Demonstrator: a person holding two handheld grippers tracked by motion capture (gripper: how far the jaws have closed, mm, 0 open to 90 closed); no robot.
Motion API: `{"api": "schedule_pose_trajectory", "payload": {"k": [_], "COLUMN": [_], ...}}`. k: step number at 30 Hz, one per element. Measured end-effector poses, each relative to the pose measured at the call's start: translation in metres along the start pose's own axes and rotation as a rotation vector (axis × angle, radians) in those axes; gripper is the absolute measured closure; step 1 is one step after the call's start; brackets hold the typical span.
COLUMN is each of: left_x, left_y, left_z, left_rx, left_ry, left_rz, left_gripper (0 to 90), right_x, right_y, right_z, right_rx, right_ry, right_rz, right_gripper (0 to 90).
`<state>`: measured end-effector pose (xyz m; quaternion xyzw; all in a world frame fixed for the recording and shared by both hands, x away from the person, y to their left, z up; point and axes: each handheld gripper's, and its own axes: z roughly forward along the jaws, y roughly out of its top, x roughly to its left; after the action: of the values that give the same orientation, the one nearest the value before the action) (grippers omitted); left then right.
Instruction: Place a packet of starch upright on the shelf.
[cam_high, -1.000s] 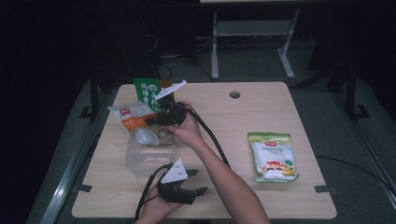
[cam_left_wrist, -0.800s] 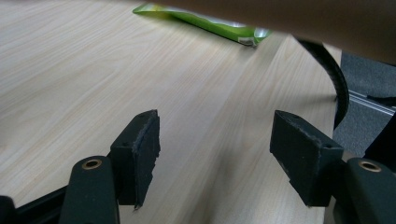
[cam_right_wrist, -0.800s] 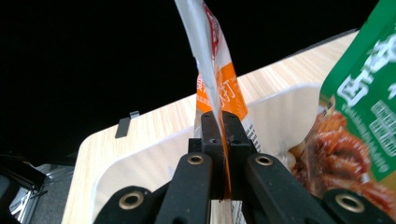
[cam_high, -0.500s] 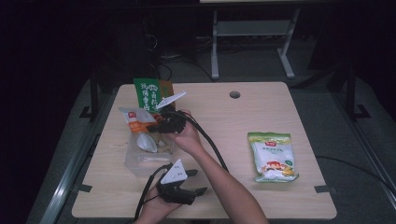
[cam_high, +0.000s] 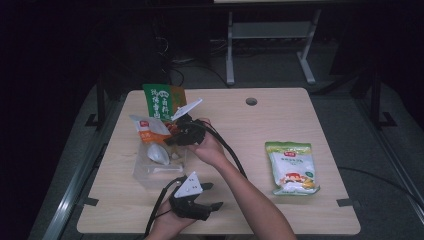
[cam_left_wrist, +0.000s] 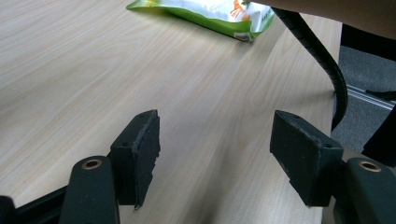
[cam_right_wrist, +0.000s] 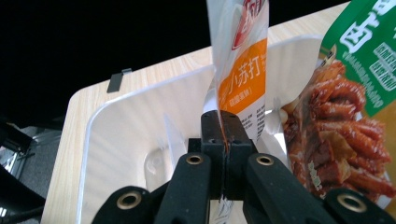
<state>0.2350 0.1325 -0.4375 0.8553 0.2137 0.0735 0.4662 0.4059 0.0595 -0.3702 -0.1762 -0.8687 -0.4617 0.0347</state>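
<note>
The white-and-orange plastic snack packet (cam_right_wrist: 243, 70) is clamped edge-on between the right gripper's (cam_right_wrist: 223, 140) fingers at frame centre, above the clear plastic tub (cam_right_wrist: 121, 135). The left gripper's (cam_left_wrist: 217, 158) fingers are held apart over bare worktop (cam_left_wrist: 84, 70).

The right gripper (cam_high: 172, 138) is clamped tight, arm stretched forward; the left gripper (cam_high: 212, 196) apparently rests low, jaws apart.

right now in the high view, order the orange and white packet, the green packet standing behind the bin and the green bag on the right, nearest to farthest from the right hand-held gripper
1. orange and white packet: clamped in the right hand-held gripper, over the clear bin.
2. green packet: standing just behind the bin.
3. green bag: lying flat, far right of the table.
</note>
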Motion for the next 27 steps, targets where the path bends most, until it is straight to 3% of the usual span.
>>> {"api": "schedule_pose_trajectory", "payload": {"k": [7, 17, 27], "left_x": [0.000, -0.001, 0.001], "left_y": [0.000, 0.000, 0.000], "left_z": [0.001, 0.002, 0.003], "left_rx": [-0.001, 0.001, 0.004], "left_ry": [-0.001, -0.003, 0.003], "left_rz": [0.002, 0.001, -0.001], "left_gripper": [33.1, 33.1, 32.7], "right_x": [-0.004, -0.009, -0.009], "right_y": [-0.011, -0.015, -0.014], "right_z": [0.001, -0.001, -0.013], "right_rx": [0.046, 0.064, 0.042], "right_ry": [-0.002, -0.007, -0.022], "right_rz": [0.008, 0.022, 0.046], "right_gripper": [89.3, 89.0, 77.3]}}
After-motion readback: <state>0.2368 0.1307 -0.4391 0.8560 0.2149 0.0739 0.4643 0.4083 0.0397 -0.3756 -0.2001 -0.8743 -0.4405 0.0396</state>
